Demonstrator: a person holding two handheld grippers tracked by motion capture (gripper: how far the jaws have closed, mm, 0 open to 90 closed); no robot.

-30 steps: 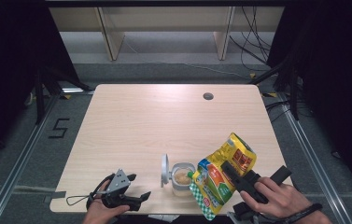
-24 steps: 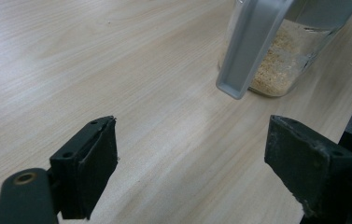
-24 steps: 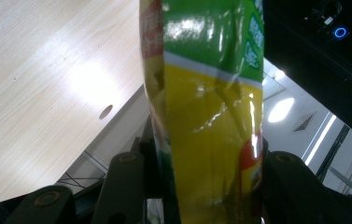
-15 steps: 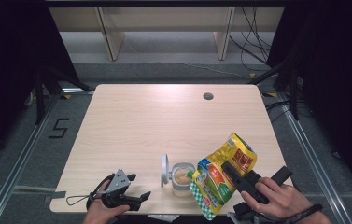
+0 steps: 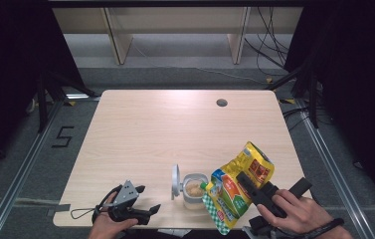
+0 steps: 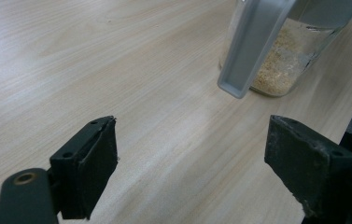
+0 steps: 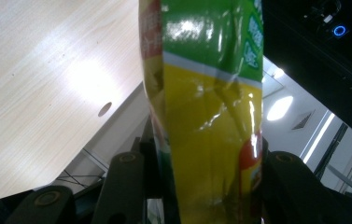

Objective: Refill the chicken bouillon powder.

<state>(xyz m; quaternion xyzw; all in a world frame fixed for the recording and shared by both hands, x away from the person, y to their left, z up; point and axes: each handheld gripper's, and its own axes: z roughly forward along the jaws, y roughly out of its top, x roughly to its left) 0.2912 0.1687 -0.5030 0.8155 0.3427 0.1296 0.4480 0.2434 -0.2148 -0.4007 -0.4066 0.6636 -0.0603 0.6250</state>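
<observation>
A glossy yellow and green bag [image 5: 234, 186] hangs tilted over a small clear jar [image 5: 193, 190] near the table's front edge, its lower end toward the jar's mouth. My right gripper [image 5: 244, 181] is shut on this bag; in the right gripper view the bag [image 7: 206, 116] stands between both jaws. The jar holds pale crumbs, and its grey lid [image 5: 175, 180] is flipped up on its left side. My left gripper [image 5: 147, 201] rests open on the table left of the jar. In the left gripper view the jar [image 6: 285, 56] and its lid [image 6: 253, 46] lie beyond the spread jaws.
The light wooden table [image 5: 175, 134] has a round cable hole [image 5: 221, 102] at the back right. Grey floor with metal rails runs along both sides. A wooden shelf frame [image 5: 175, 30] stands behind the table.
</observation>
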